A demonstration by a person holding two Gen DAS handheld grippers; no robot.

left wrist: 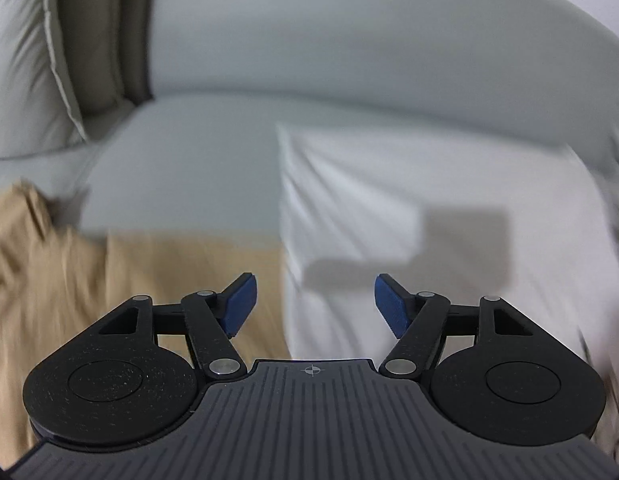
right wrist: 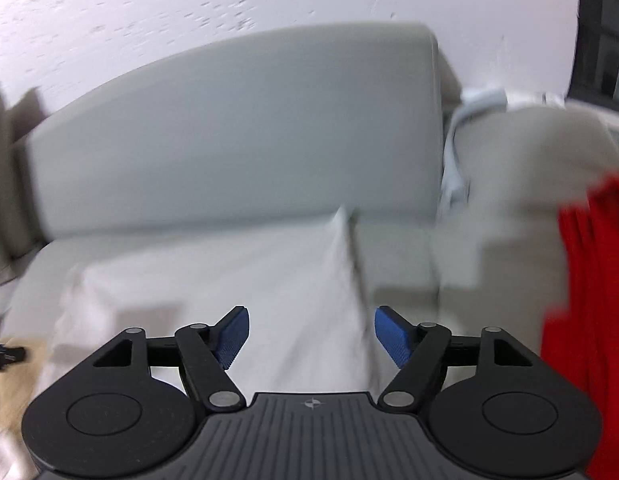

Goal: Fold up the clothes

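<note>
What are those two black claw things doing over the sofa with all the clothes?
A person is folding clothes on a grey sofa with a claw-like gripper in each hand. Right now the left gripper and the right gripper are both open and holding nothing. A white garment lies spread flat on the seat below them. A tan garment sits to its left, and a red garment waits on the right. The pictures are blurry.
</note>
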